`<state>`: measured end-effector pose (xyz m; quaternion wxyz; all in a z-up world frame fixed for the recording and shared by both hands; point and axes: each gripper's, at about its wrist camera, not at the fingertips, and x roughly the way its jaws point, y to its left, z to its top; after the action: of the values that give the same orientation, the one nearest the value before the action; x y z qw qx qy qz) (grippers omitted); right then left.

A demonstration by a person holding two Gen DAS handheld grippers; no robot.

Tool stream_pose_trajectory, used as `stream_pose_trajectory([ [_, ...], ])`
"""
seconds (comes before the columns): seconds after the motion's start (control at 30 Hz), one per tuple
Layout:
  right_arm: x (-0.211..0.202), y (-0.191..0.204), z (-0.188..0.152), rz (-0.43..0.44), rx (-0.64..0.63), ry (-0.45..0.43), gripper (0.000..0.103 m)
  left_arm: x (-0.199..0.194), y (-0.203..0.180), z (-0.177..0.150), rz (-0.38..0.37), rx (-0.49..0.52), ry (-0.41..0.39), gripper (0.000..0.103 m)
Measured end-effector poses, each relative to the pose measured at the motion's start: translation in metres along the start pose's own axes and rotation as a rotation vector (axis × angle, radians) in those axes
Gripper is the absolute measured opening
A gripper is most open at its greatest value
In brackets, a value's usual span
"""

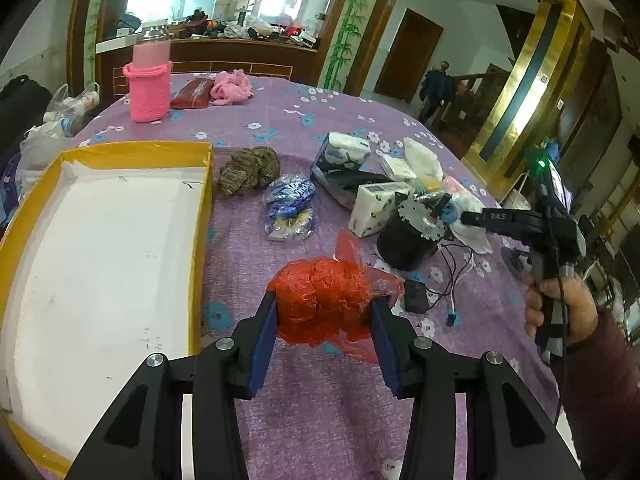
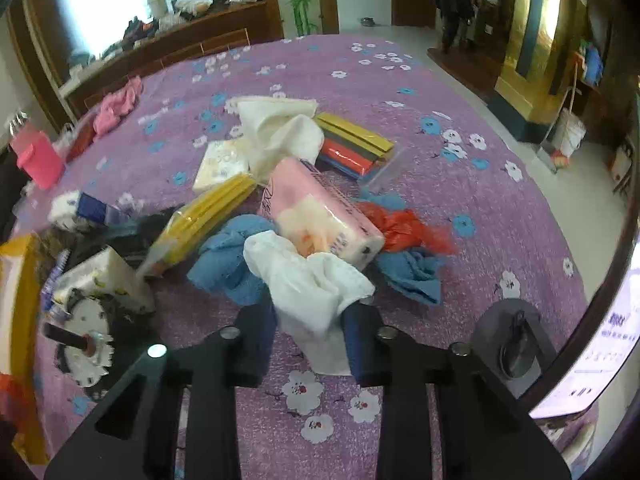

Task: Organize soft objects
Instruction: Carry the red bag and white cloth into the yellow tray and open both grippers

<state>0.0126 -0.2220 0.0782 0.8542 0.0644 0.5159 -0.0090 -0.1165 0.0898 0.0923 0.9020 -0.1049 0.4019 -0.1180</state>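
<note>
In the left wrist view my left gripper (image 1: 326,306) is shut on a crumpled red plastic bag bundle (image 1: 320,280), held just above the purple flowered cloth, right of a yellow-rimmed white box (image 1: 136,148). In the right wrist view my right gripper (image 2: 310,316) pinches a white cloth (image 2: 308,280) at the near edge of a pile. That pile holds a blue cloth (image 2: 228,256), a pink tissue pack (image 2: 320,208) and red plastic (image 2: 400,224). From the left wrist view, the right gripper (image 1: 472,218) shows at the right, held by a hand (image 1: 560,308).
A black motor with a toothed disc (image 1: 408,232) and loose wires lie beside the pile. A brown bundle (image 1: 248,168) and a blue-white bag (image 1: 290,200) sit right of the box. A pink knit sleeve with a bottle (image 1: 148,88) stands at the far left.
</note>
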Motion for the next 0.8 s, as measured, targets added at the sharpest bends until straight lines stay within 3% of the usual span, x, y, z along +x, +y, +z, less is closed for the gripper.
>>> stream_pose_trajectory([
  [0.03, -0.003, -0.002, -0.001, 0.007, 0.008, -0.005, 0.018, -0.002, 0.001, -0.001, -0.001, -0.002, -0.005, 0.043],
  [0.2, -0.039, -0.006, -0.010, 0.036, 0.012, -0.046, 0.018, -0.017, 0.008, -0.004, -0.012, -0.013, -0.030, 0.043],
  [0.43, -0.077, 0.018, -0.025, 0.075, -0.060, -0.080, 0.018, -0.038, 0.009, -0.015, -0.006, -0.015, -0.057, 0.043],
  [0.7, -0.123, 0.085, -0.034, 0.245, -0.175, -0.102, 0.018, -0.080, 0.022, -0.003, 0.060, 0.007, -0.126, 0.043],
  [0.8, -0.141, 0.125, -0.029, 0.345, -0.237, -0.103, 0.018, -0.100, 0.035, 0.014, 0.128, 0.017, -0.162, 0.043],
])
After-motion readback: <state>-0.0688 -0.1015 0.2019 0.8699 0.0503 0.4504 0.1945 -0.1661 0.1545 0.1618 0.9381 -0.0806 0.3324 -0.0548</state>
